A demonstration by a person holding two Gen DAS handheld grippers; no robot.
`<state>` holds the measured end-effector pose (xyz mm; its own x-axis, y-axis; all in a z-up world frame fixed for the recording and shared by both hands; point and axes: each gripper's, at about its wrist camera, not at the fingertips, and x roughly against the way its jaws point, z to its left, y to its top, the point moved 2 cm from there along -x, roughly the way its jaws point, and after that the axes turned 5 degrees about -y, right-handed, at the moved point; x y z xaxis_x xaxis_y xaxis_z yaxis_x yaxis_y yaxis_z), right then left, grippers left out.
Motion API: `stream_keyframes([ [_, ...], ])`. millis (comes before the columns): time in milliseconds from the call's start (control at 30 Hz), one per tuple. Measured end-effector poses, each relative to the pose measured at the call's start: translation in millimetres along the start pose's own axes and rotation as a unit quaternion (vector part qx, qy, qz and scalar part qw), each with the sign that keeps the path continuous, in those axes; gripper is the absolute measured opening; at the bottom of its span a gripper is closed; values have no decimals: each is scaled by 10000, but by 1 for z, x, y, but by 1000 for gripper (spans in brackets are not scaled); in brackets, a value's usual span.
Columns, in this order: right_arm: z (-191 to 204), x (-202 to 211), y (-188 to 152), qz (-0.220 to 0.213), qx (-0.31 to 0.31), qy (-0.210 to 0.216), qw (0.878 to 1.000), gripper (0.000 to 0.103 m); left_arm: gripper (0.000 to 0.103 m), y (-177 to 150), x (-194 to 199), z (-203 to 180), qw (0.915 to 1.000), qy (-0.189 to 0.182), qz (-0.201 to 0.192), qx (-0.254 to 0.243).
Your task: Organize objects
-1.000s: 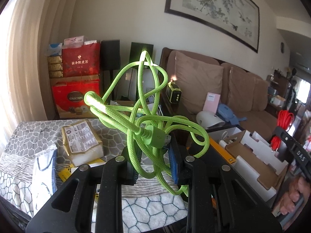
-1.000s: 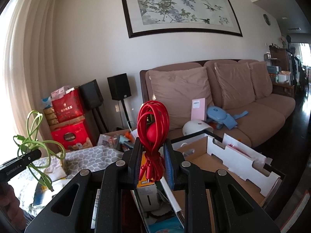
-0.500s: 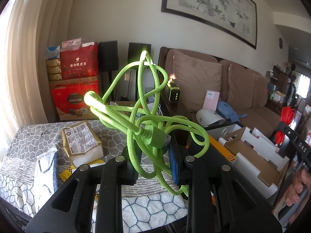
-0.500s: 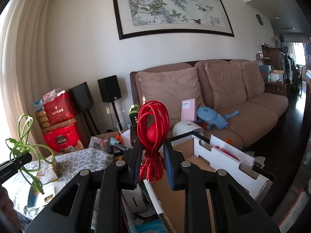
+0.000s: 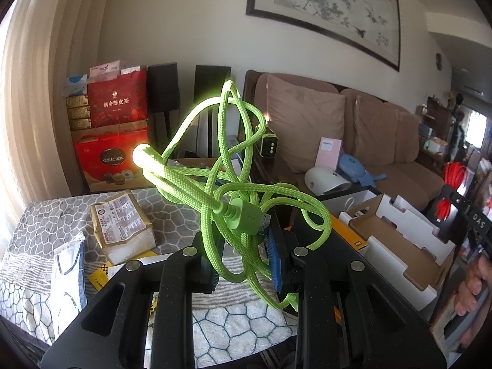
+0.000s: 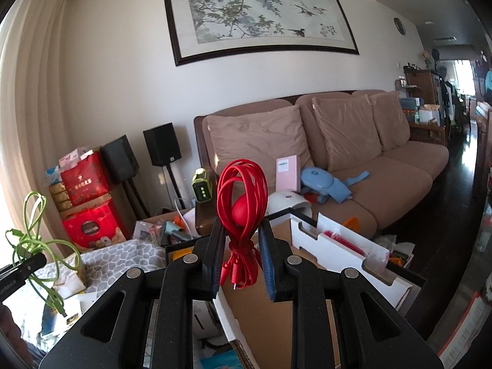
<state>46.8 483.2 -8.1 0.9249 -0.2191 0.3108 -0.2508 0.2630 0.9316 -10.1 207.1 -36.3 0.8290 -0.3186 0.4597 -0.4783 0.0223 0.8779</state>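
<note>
I hold 2 cables aloft: the left gripper (image 5: 243, 261) has its fingers clamped on a tangled green cable (image 5: 233, 184) above the desk (image 5: 46, 215); the right gripper (image 6: 241, 261) pinches a coiled red cable (image 6: 243, 203) over the cardboard box (image 6: 338, 240), seemingly its destination.

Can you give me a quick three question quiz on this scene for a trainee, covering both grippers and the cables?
1. True or false: the left gripper is shut on a tangled green braided USB cable.
2. Multiple choice: the right gripper holds A) a blue toy, B) a coiled red cable, C) a pink box.
3. Fill in: below the red cable stands an open ______ box with white dividers.

Key: 1 true. 2 B. 3 cardboard.
</note>
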Motion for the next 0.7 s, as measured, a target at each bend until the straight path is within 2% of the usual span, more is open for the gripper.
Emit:
stream_keyframes([
  [700,-7,1,3,-17,-77,-51,10000,21,23,2,-2,-9,9999,-114,-5,-47],
])
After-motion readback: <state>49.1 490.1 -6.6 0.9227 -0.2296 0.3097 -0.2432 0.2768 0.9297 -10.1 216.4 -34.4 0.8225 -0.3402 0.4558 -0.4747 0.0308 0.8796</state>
